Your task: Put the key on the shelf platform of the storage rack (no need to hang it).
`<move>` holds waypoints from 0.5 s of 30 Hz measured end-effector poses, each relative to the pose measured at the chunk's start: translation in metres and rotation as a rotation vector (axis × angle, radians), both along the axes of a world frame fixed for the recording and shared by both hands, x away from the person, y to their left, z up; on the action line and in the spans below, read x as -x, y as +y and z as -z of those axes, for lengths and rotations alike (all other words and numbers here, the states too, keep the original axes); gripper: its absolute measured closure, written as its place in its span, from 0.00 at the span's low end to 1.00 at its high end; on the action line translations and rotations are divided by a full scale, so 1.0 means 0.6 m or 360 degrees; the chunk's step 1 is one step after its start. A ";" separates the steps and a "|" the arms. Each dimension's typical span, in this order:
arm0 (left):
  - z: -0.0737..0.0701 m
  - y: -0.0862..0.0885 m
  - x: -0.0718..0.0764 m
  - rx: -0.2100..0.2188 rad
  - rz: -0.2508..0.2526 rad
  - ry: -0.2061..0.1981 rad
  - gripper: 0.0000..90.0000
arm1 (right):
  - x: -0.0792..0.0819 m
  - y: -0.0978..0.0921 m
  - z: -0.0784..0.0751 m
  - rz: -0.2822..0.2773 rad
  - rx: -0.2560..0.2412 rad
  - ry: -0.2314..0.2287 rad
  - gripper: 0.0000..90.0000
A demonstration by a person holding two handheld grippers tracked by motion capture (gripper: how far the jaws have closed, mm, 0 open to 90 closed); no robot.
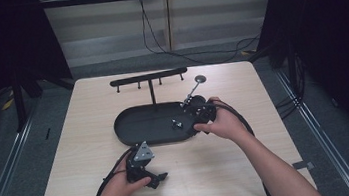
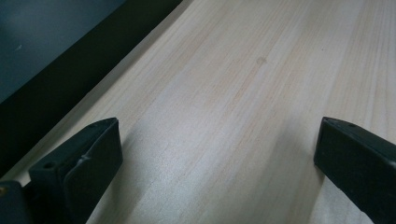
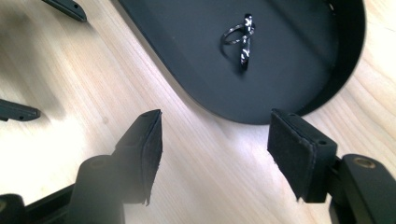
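Note:
A black oval tray (image 1: 131, 131) lies mid-table, and a small silver ring (image 1: 176, 124) rests inside it near the right end. In the right gripper view the ring (image 3: 241, 38) lies on the tray's floor (image 3: 289, 56), just beyond my jaws. My right gripper (image 3: 215, 126) is open with nothing between its pads, low over the wood in front of the tray's rounded end. From above, the right gripper (image 1: 197, 116) sits at the tray's right end. My left gripper (image 1: 157, 179) is near the front edge, and in its own view the left gripper (image 2: 218, 130) stands wide open over bare wood.
A black T-shaped stand (image 1: 150, 77) with small pegs rises from the tray's back. A thin rod with a round disc (image 1: 200, 79) slants up behind the right gripper. The table's edge (image 2: 88, 95) runs left of the left gripper. Cables (image 1: 155, 40) lie on the floor behind.

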State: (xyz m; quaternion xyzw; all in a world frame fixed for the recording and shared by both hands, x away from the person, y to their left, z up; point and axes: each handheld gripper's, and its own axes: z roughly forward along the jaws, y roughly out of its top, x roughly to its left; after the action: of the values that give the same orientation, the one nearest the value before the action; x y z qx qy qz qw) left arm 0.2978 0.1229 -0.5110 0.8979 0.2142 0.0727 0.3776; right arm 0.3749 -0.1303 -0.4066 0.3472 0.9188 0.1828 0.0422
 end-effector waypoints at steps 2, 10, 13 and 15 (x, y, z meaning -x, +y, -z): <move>-0.001 0.000 0.000 -0.0007 -0.0001 0.0001 0.01 | 0.001 -0.003 -0.001 -0.0008 -0.0006 -0.0006 0.40; 0.000 0.000 0.000 -0.0005 0.0002 0.0003 0.01 | 0.013 -0.019 -0.005 0.0010 -0.0027 -0.0003 0.39; -0.001 0.000 0.000 -0.0005 0.0003 0.0004 0.01 | 0.016 -0.022 -0.005 0.0001 -0.0018 -0.0008 0.39; 0.000 0.000 0.000 -0.0002 0.0001 0.0008 0.01 | 0.019 -0.024 -0.005 -0.0003 -0.0009 -0.0010 0.39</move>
State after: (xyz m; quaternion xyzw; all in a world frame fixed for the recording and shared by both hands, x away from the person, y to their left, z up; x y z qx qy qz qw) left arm 0.2977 0.1230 -0.5107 0.8985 0.2147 0.0704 0.3764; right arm 0.3638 -0.1449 -0.4038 0.3460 0.9185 0.1865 0.0441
